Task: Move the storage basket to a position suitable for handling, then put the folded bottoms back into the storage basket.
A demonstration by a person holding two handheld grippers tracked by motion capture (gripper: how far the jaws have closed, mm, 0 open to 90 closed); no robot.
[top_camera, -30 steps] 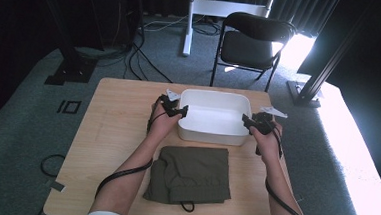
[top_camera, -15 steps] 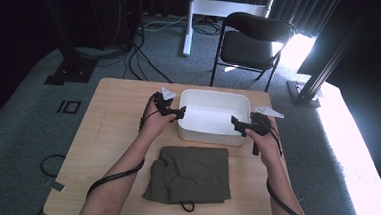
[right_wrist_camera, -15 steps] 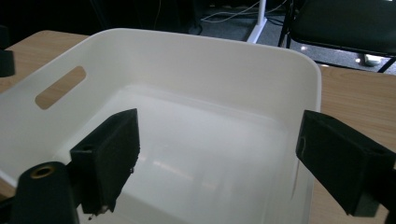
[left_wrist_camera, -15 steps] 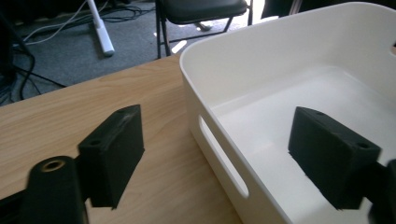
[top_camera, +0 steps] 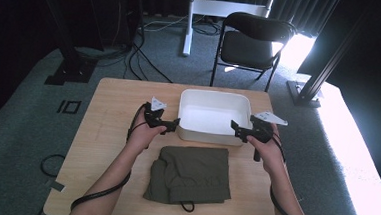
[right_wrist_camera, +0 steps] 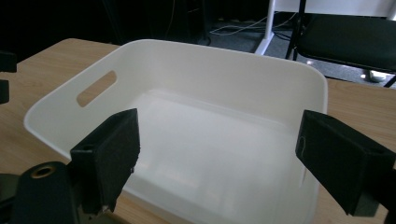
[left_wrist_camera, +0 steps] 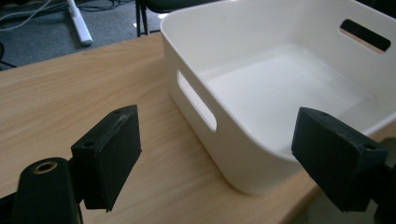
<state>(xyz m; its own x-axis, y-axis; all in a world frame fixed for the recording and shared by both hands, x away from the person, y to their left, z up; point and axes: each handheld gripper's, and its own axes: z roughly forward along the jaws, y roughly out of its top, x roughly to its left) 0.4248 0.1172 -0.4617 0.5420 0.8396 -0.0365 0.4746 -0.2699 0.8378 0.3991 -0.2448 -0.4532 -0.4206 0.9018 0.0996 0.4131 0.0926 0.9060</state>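
Note:
An empty white tub [top_camera: 213,116] with slot handles stands at the back middle of the wooden table [top_camera: 104,127]. In front of it lies a folded olive-green garment [top_camera: 189,175] with a black cord loop. My left gripper [top_camera: 172,125] hovers just off the tub's near left corner, and its jaws have just been opening. The right gripper [top_camera: 235,131] is beside the near right corner, its jaws likewise just opened. The left gripper [left_wrist_camera: 219,135] looks past wide jaws at the tub [left_wrist_camera: 285,84]. The right gripper [right_wrist_camera: 219,140] faces the tub [right_wrist_camera: 210,70], holding nothing.
Behind the table a black folding chair [top_camera: 252,41] and a white desk leg [top_camera: 188,22] stand on grey carpet. Cables run across the floor at the back left. A black stand's foot [top_camera: 307,92] sits off the table's right back corner.
Both grippers have let go of the tub's side walls, opened and drawn back toward the person to its near corners. The tub and the garment stay put.

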